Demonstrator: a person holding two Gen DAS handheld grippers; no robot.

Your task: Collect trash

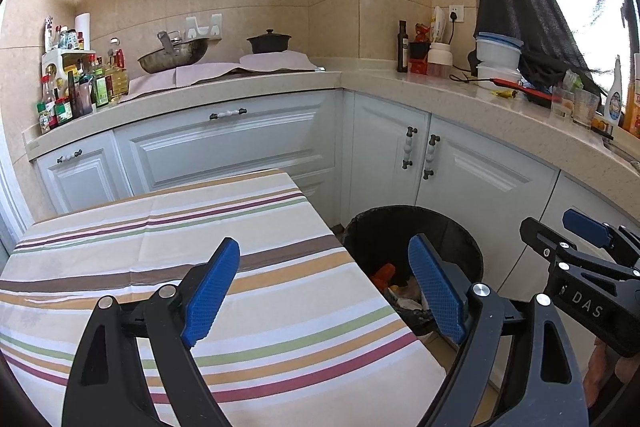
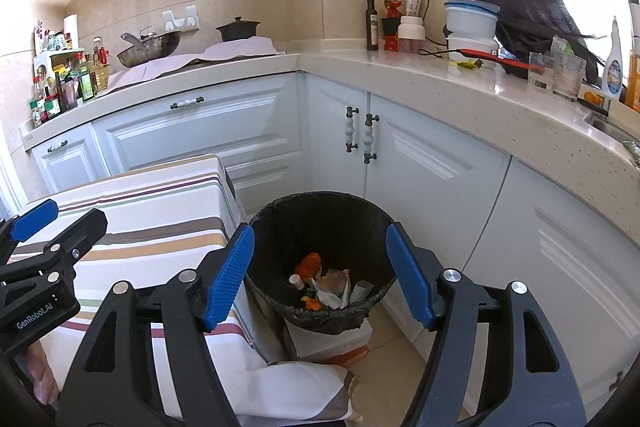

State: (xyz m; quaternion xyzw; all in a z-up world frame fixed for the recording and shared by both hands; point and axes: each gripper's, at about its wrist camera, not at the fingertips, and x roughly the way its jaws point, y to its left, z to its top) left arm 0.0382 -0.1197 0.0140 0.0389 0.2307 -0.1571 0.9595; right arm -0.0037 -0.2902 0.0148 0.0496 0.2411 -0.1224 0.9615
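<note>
Both grippers were spread wide with nothing between their blue pads. The right gripper [image 2: 320, 275] hung above the trash bin [image 2: 276, 211], whose black liner sat framed squarely between its jaws; the collected trash [image 2: 326, 287], an orange scrap, a small white bottle and crumpled wrappers, lay at the bottom, directly ahead of the fingertips. The left gripper [image 1: 324, 291] hovered over the striped tablecloth [image 1: 200, 227], with the bin just past its right-hand jaw. No loose litter showed on the cloth ahead of either set of jaws, so the drop seemed done, or the round nearly finished. To do the next step well, the person would probably scan for leftovers, perhaps the yellow wrapper [image 2: 468, 64] on the countertop [image 2: 440, 83] far beyond the right jaws, approach it with jaws apart, close fully around it, and let go only once centred over the liner
</note>
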